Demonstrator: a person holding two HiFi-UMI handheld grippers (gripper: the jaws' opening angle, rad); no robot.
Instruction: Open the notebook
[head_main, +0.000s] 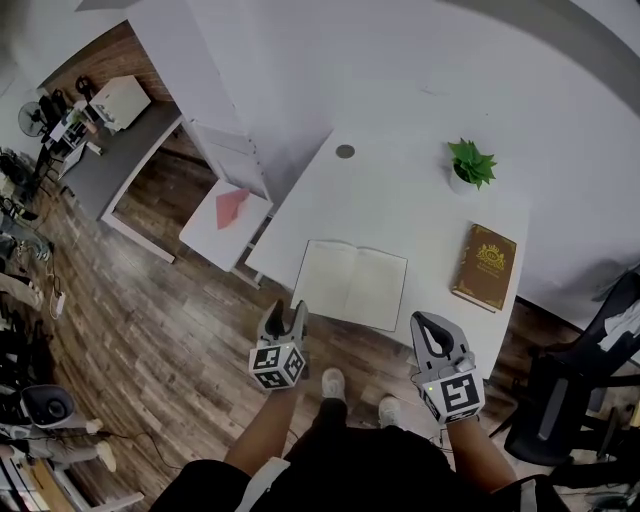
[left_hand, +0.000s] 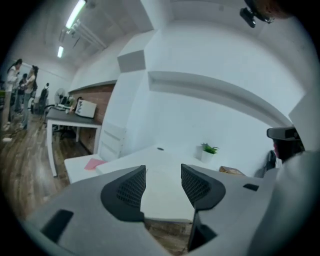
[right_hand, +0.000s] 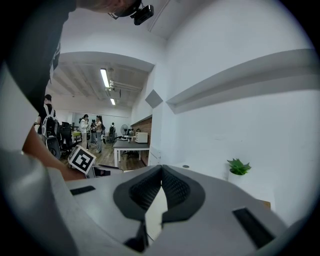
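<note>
The notebook (head_main: 352, 284) lies open on the white table (head_main: 400, 205), its two blank pages facing up near the front edge. My left gripper (head_main: 283, 312) hovers just off the table's front edge, by the notebook's left corner. It is open, and in the left gripper view nothing sits between its fingers (left_hand: 131, 189); the notebook (left_hand: 162, 197) shows beyond the gap. My right gripper (head_main: 425, 325) hangs off the front edge, right of the notebook. Its jaws meet at the tips in the right gripper view (right_hand: 161, 172), shut on nothing.
A brown book (head_main: 485, 266) lies on the table's right side and a small potted plant (head_main: 470, 165) stands behind it. A low white side table (head_main: 205, 228) with a pink sheet (head_main: 232, 207) stands to the left. An office chair (head_main: 575, 395) is at the right.
</note>
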